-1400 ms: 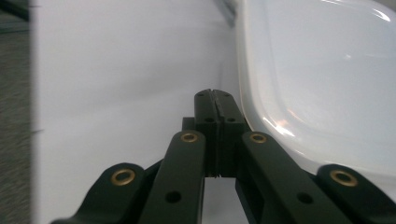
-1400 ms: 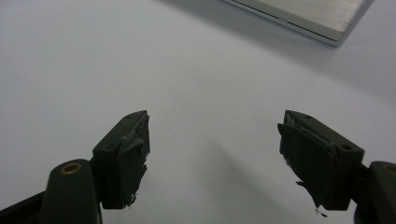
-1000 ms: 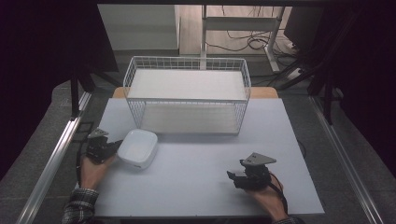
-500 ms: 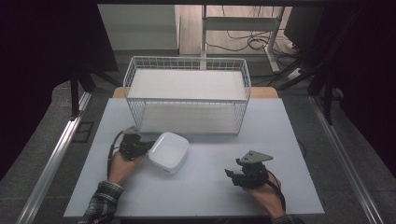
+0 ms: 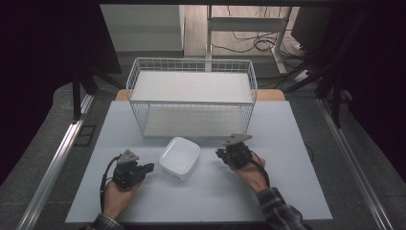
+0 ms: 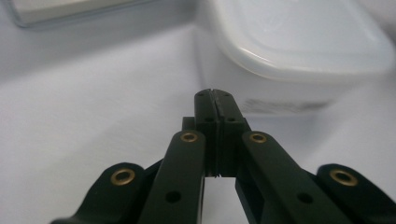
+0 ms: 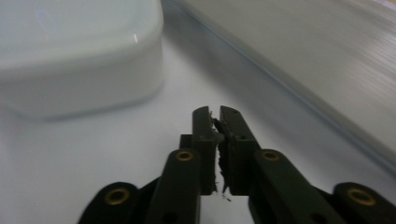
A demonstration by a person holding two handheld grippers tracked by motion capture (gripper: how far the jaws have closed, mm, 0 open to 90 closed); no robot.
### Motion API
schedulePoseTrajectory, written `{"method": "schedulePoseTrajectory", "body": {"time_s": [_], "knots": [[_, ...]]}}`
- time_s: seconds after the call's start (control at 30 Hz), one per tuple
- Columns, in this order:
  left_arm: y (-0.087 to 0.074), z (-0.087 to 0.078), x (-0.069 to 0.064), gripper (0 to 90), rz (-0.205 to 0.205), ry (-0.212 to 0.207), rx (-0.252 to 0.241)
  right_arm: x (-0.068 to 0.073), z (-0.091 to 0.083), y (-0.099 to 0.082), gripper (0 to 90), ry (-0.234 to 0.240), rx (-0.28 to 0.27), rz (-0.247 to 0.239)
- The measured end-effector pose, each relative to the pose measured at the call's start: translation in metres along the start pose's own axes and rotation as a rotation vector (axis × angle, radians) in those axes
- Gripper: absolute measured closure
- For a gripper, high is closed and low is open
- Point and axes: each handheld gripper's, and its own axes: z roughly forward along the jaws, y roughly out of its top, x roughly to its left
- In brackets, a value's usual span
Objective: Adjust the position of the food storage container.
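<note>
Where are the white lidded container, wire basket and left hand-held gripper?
white lidded container [image 5: 179,157], high view, lid centre
wire basket [image 5: 191,63], high view, back rim
left hand-held gripper [image 5: 151,166], high view, closed jaw tips

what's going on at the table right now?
A person holds a two-jaw gripper in each hand over a white tabletop. Between them sits a white lidded container, just in front of a wire basket. The left gripper has its jaws shut, tips close to the container's side; whether they touch it is hard to tell. The right gripper has just been closing its jaws, nothing between them, and sits a short way from the container's other side.
</note>
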Motion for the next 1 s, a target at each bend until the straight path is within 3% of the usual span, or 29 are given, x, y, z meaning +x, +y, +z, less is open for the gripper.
{"method": "schedulePoseTrajectory", "body": {"time_s": [0.03,0.07,0.13,0.23,0.27,0.33,0.53,0.6,0.63,0.7,0.73,0.87,1.0], "knots": [[0.000,0.002,-0.003,89.9,0.000,-0.004,-0.002,0.001,0.015,0.013,88.2,0.024,-0.002,-0.008],[0.001,0.005,-0.005,89.9,0.004,-0.012,0.011,0.001,0.015,0.013,88.2,0.024,-0.002,-0.008],[0.005,0.017,-0.007,89.9,0.014,0.001,0.045,0.002,0.036,0.028,88.3,0.034,0.014,-0.032],[0.008,0.023,-0.006,89.9,0.011,0.012,0.054,0.003,0.045,0.035,88.3,0.059,0.017,-0.040],[0.011,0.026,-0.004,89.9,0.011,0.035,0.058,0.006,0.049,0.040,88.6,0.073,0.024,-0.058],[0.012,0.027,-0.002,89.9,-0.002,0.035,0.052,0.007,0.049,0.040,88.7,0.066,0.034,-0.074],[0.019,0.037,0.000,89.9,-0.034,0.009,0.043,0.017,0.024,0.023,88.6,0.113,0.033,-0.053],[0.020,0.039,-0.004,89.9,-0.020,-0.015,0.051,0.025,0.008,0.011,88.2,0.140,0.032,-0.024],[0.020,0.039,-0.008,89.9,-0.009,-0.015,0.057,0.025,0.008,0.011,88.2,0.140,0.032,-0.024],[0.019,0.033,-0.013,89.9,0.008,-0.011,0.064,0.029,0.000,0.003,87.6,0.159,0.028,-0.010],[0.015,0.023,-0.020,89.8,0.017,-0.037,0.075,0.034,-0.005,-0.004,86.5,0.168,0.033,0.002],[0.012,0.019,-0.029,89.9,0.036,-0.057,0.079,0.041,-0.013,-0.010,86.0,0.170,0.042,0.012],[0.021,0.030,-0.030,89.9,0.033,-0.088,0.068,0.044,-0.025,-0.019,86.1,0.137,0.047,0.043]]}}
